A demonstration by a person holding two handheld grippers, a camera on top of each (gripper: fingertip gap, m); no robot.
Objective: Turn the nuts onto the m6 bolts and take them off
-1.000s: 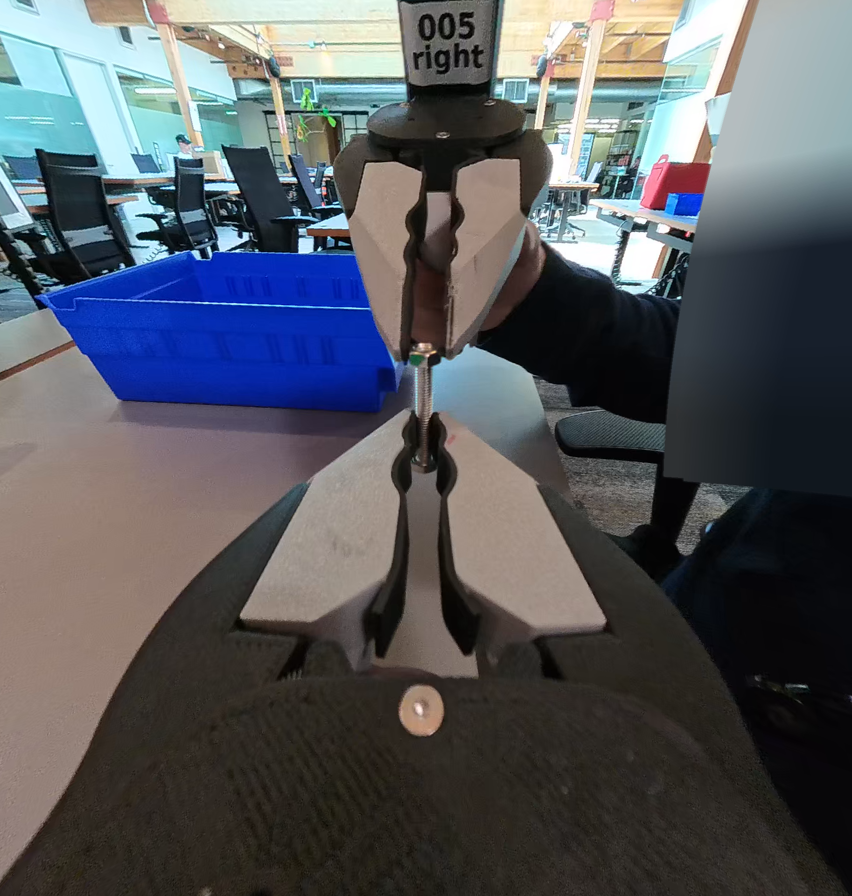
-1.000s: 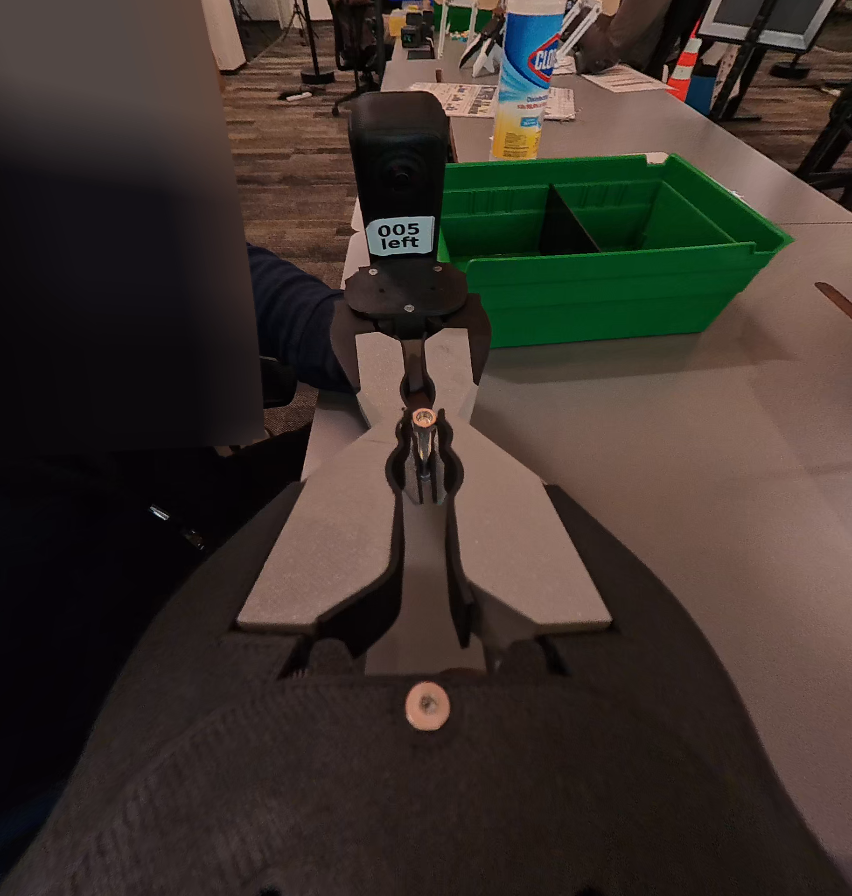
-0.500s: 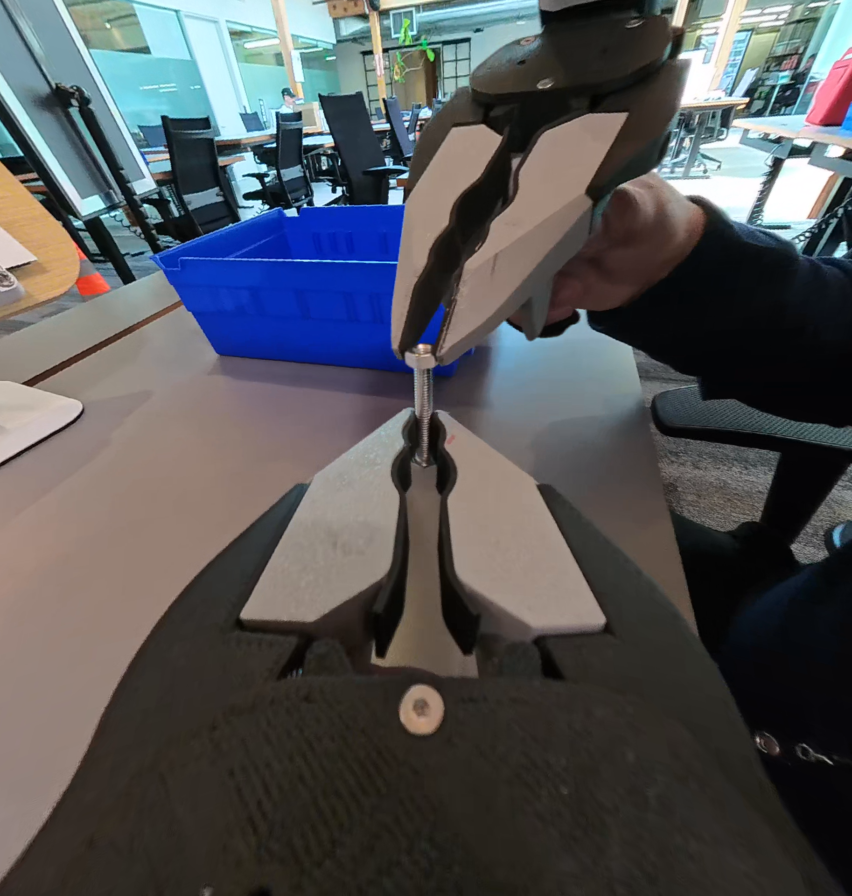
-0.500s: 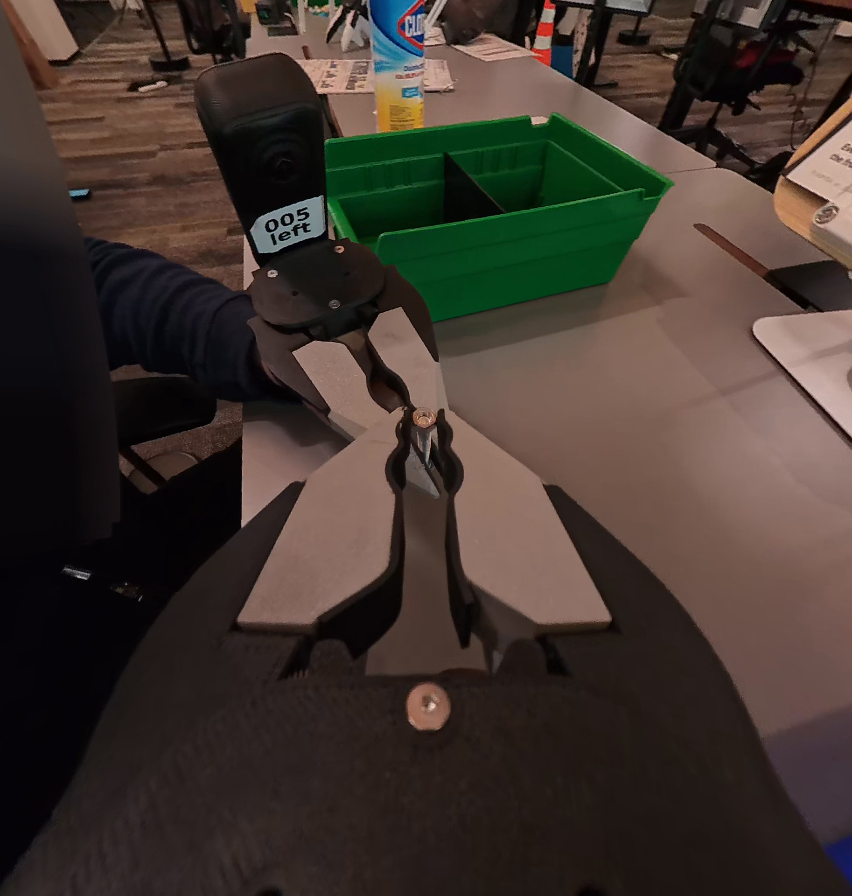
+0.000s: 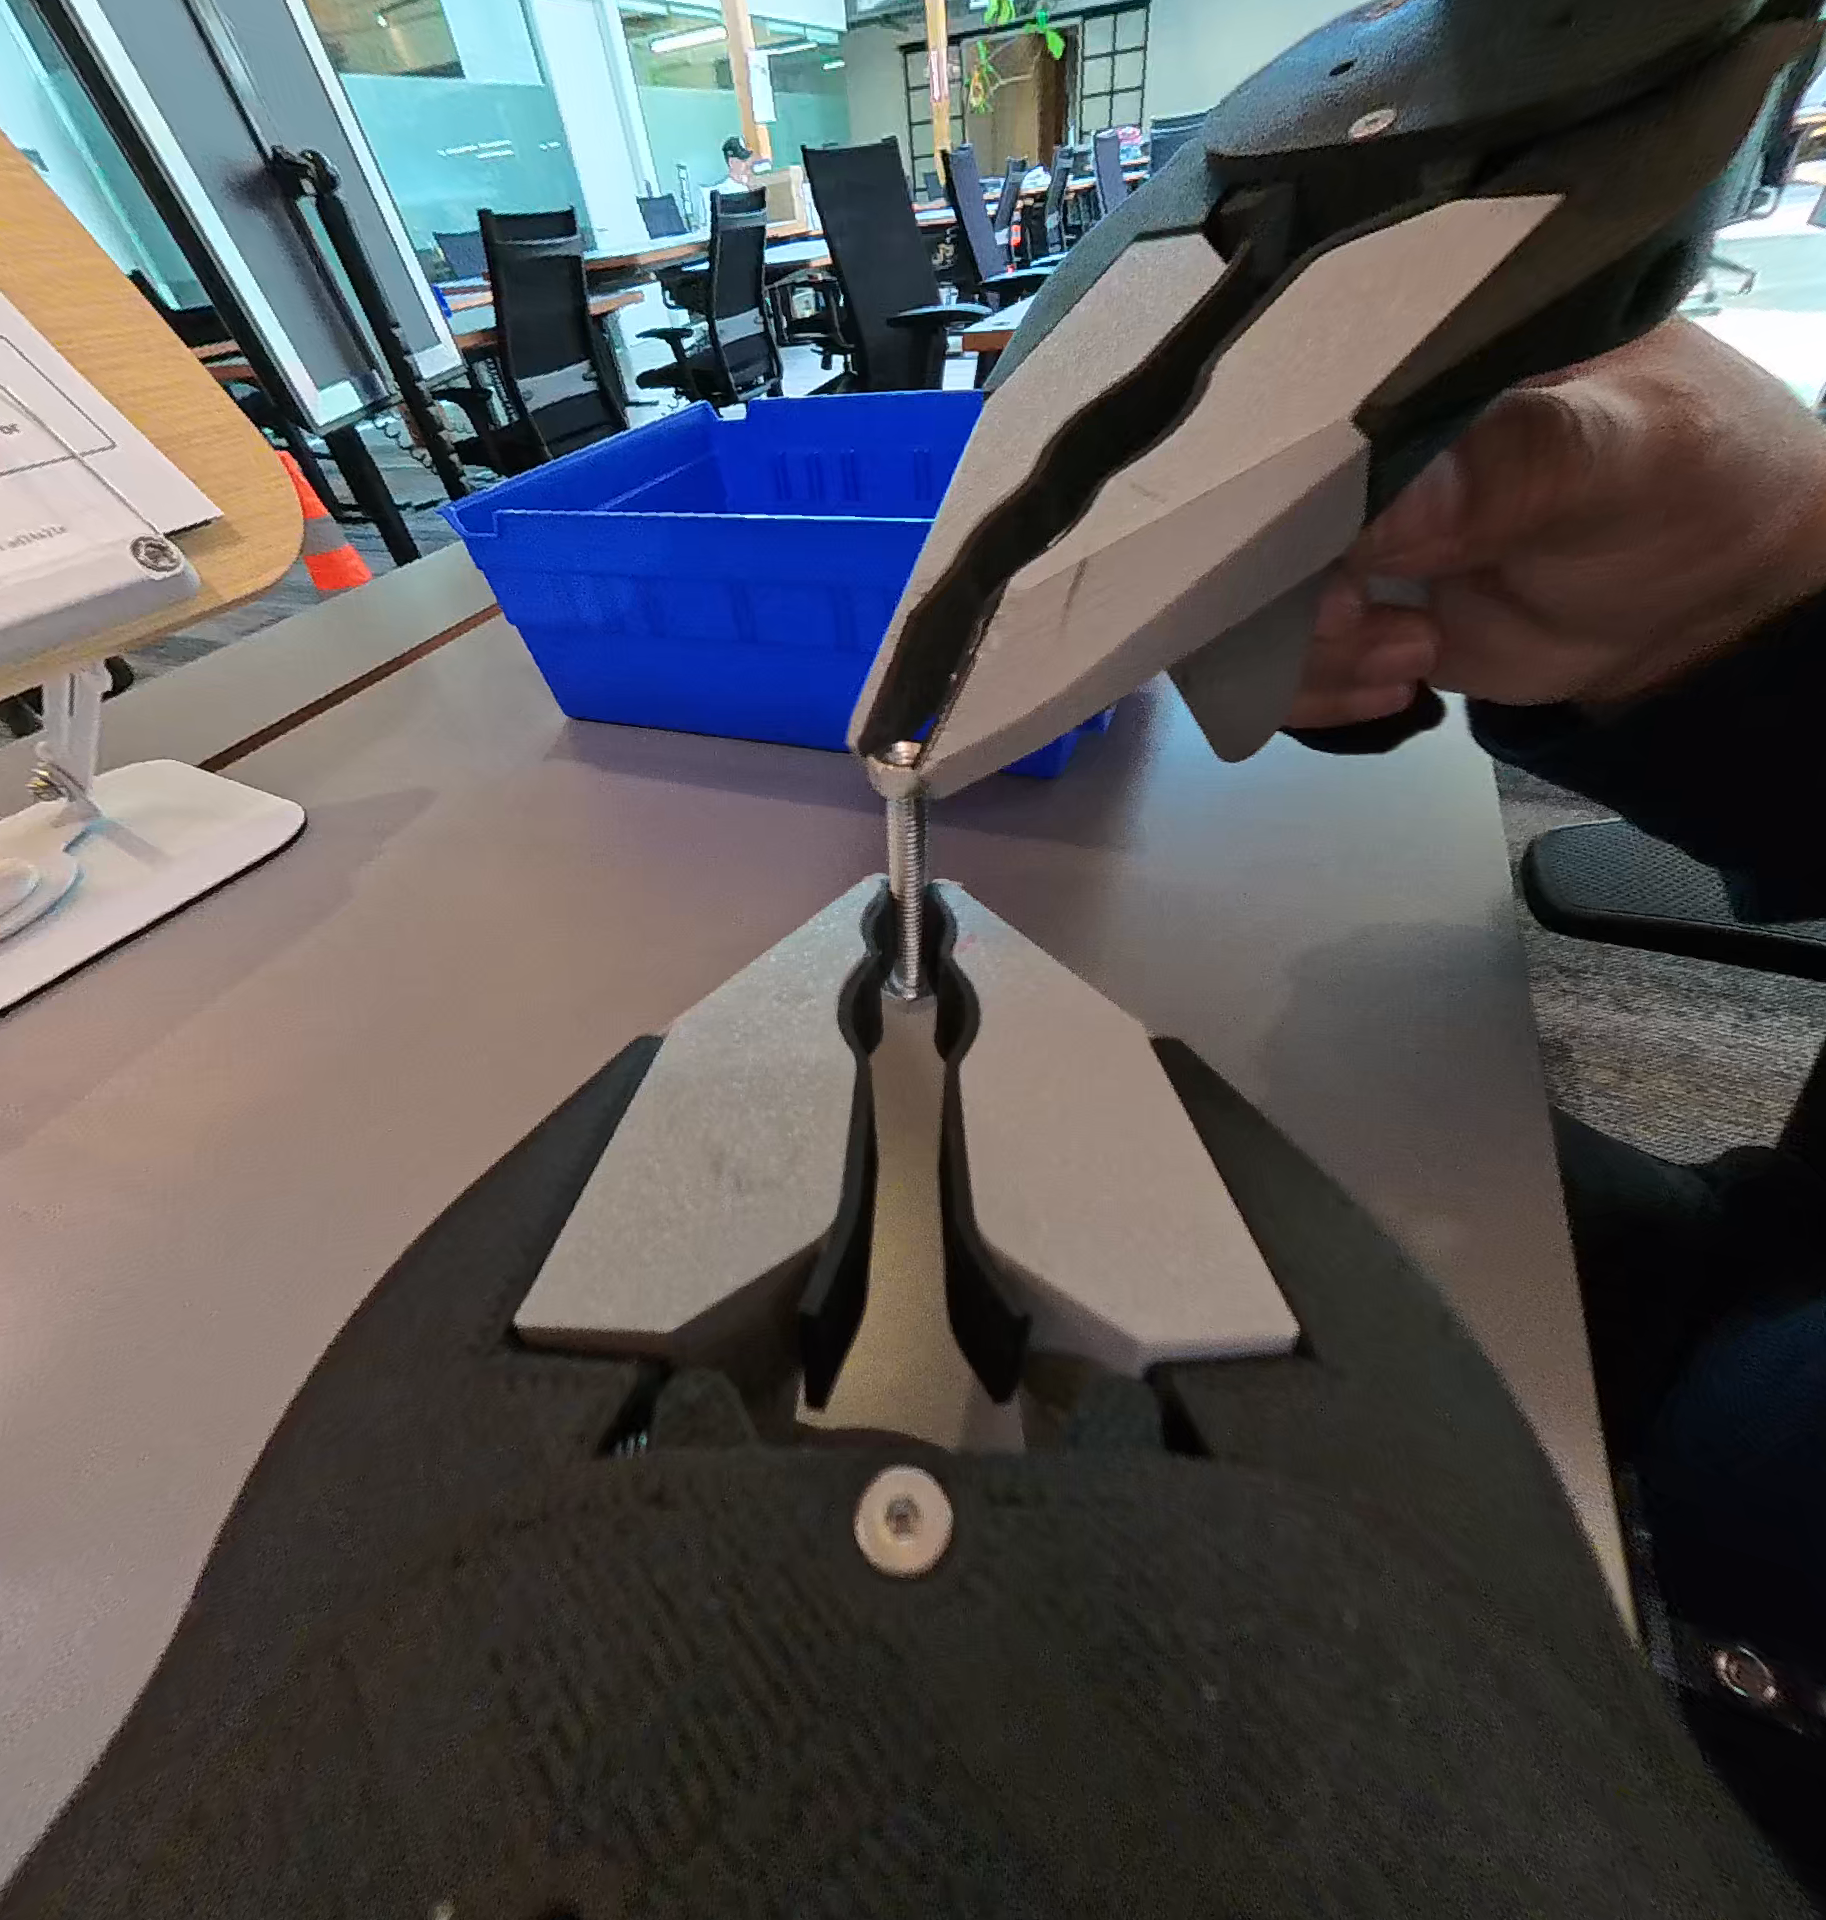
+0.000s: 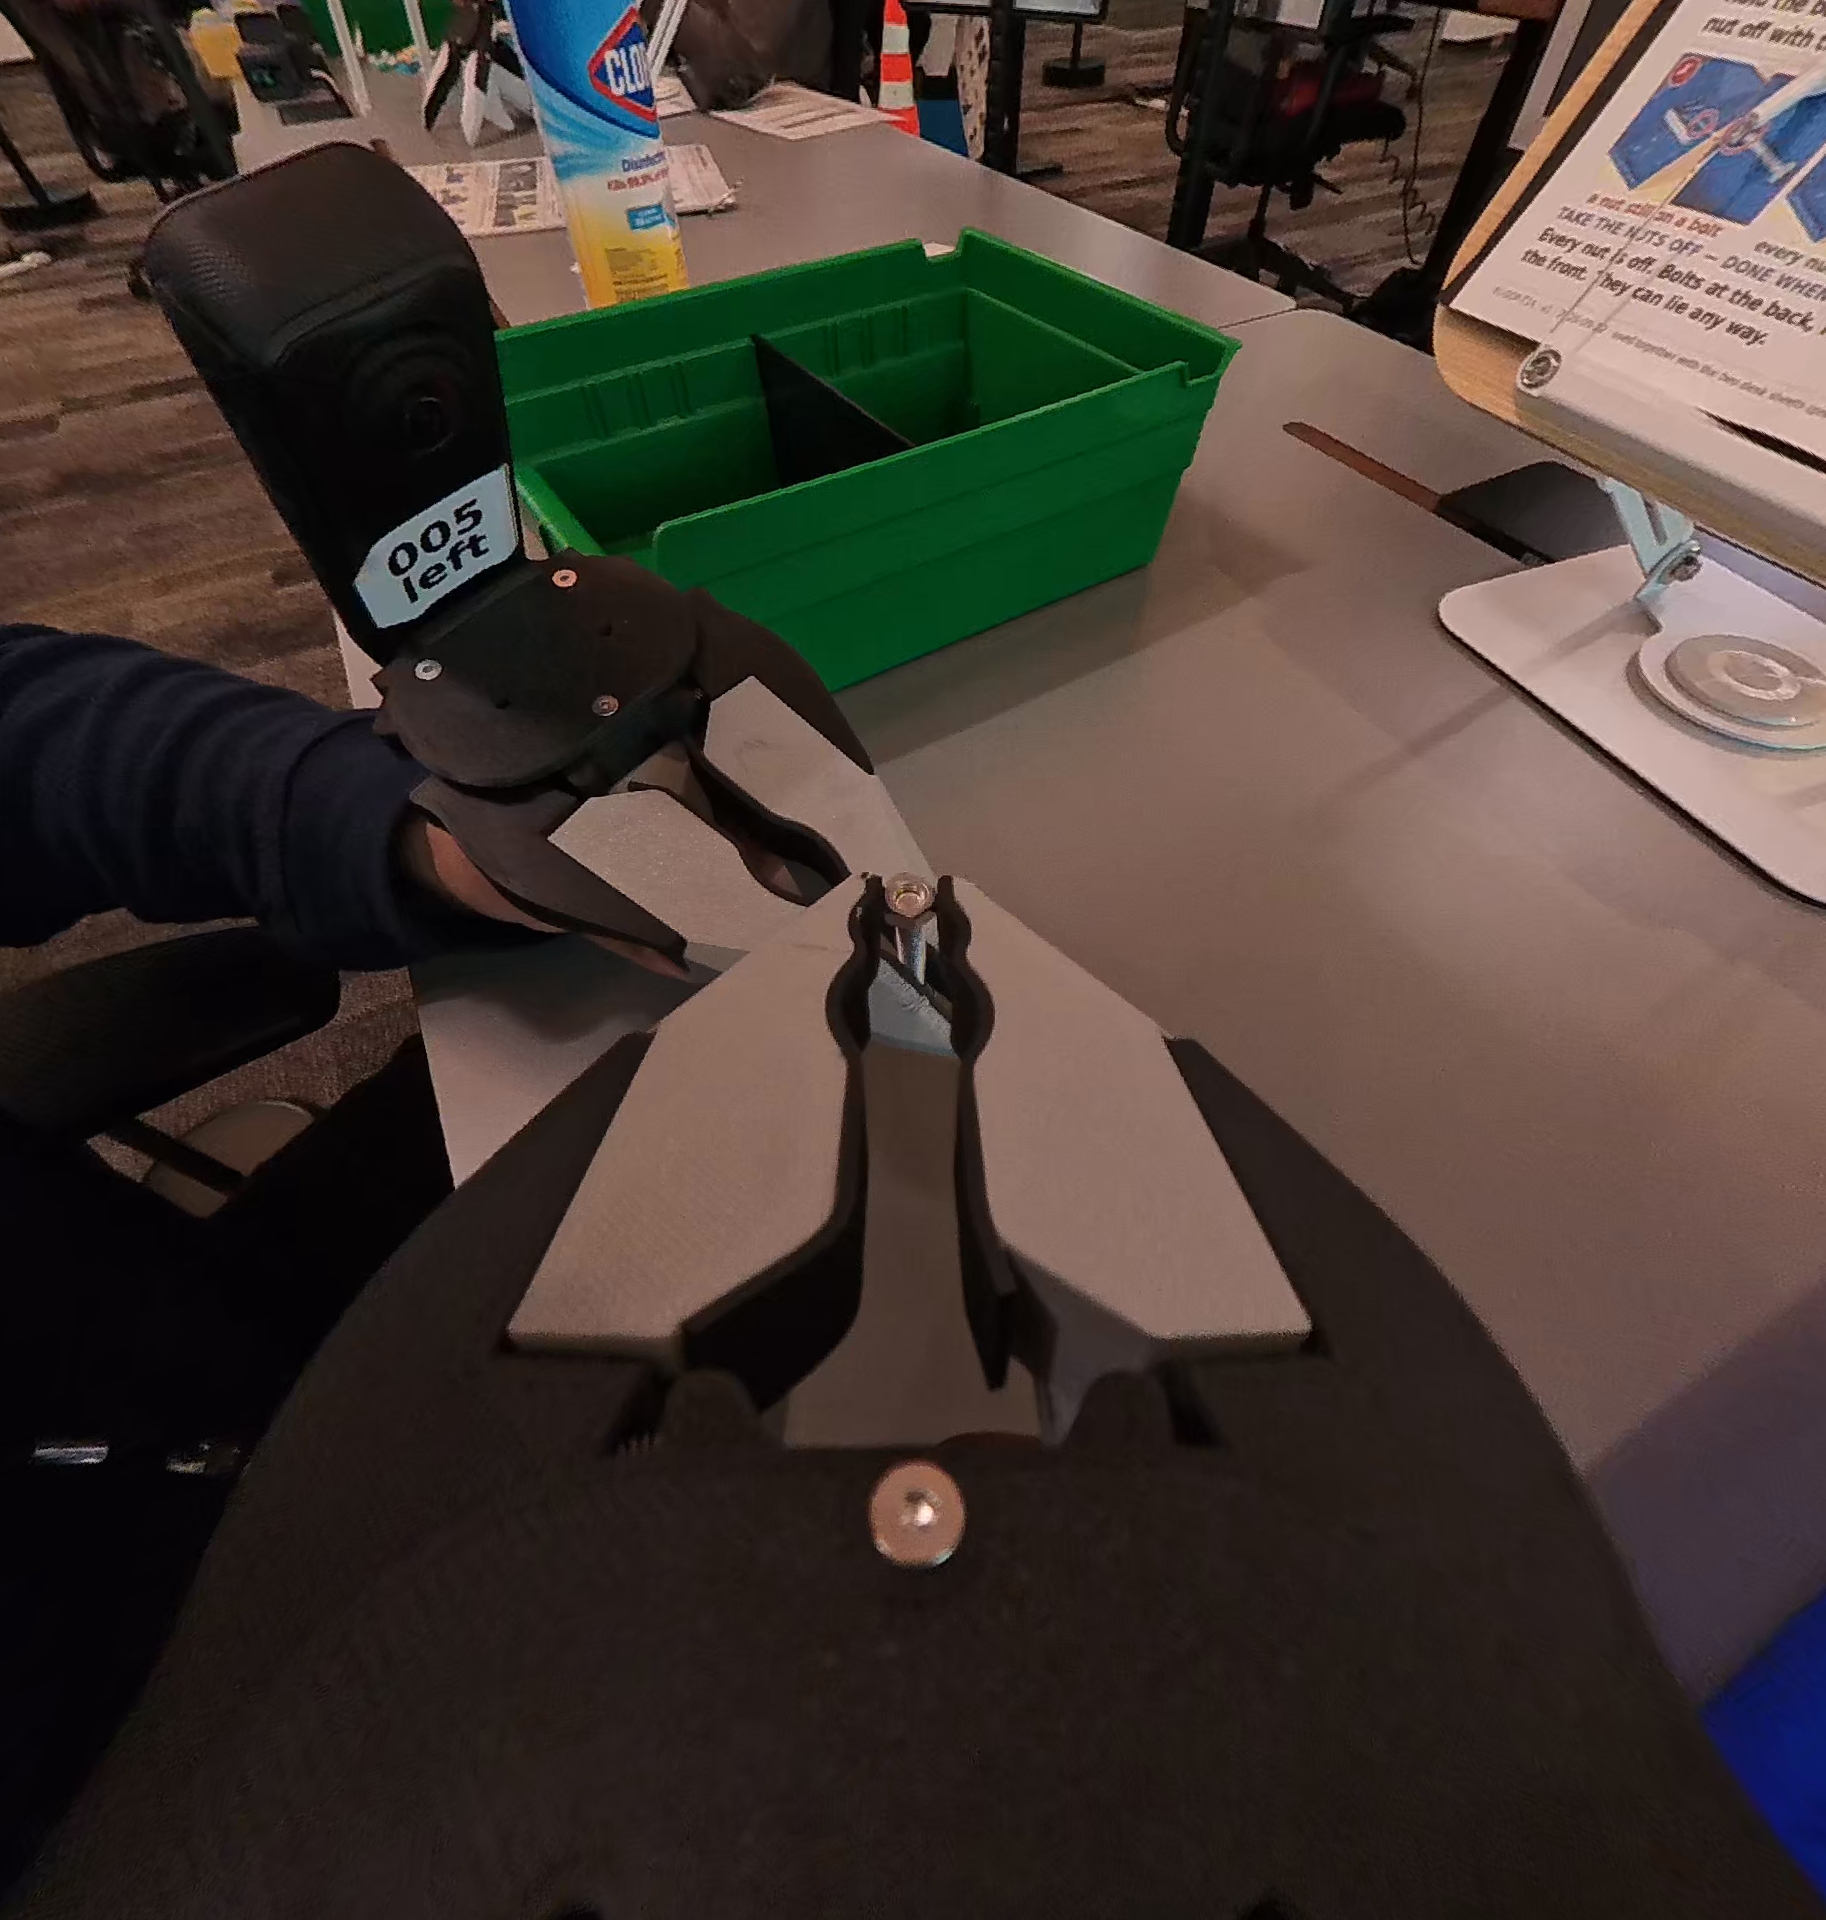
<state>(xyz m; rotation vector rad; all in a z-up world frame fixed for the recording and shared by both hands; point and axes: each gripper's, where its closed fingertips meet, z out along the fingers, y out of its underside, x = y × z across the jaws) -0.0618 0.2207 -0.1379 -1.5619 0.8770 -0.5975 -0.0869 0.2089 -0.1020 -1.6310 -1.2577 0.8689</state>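
1. We see the bolt (image 5: 907, 894) held in the air above the tabletop (image 5: 389, 935), its threaded shaft running from our left gripper's tip up to our right gripper's tip.
2. The nut (image 5: 896, 771) sits at the bolt's upper end; in the right wrist view the nut (image 6: 907, 896) faces the camera end-on, with the shaft behind it.
3. Our left gripper (image 5: 907, 961) is closed on the bolt's lower end, its fingers (image 5: 722, 1122) pressed in from both sides with only the shaft between the black pads.
4. Our right gripper (image 5: 893, 743) comes down at a slant from the upper right, fingers (image 5: 1148, 561) nearly together, pinching the nut at their very tip.
5. In the right wrist view the right gripper (image 6: 909, 914) shows the same narrow grip, the nut wedged in the notch at the tips.
6. There the left gripper (image 6: 784, 904) reaches in from the left, held by a hand in a dark sleeve (image 6: 161, 790), and its tip is hidden behind the right one's fingers.
7. A hand (image 5: 1553, 561) holds the right gripper's handle.
8. A blue bin (image 5: 701, 592) stands on the tabletop behind the bolt in the left wrist view.
9. A green bin (image 6: 888, 488) with a black divider stands well behind in the right wrist view, with a spray bottle (image 6: 608, 145) beyond it.
10. A white stand (image 6: 1678, 665) carrying a printed sheet is at the right of that view.
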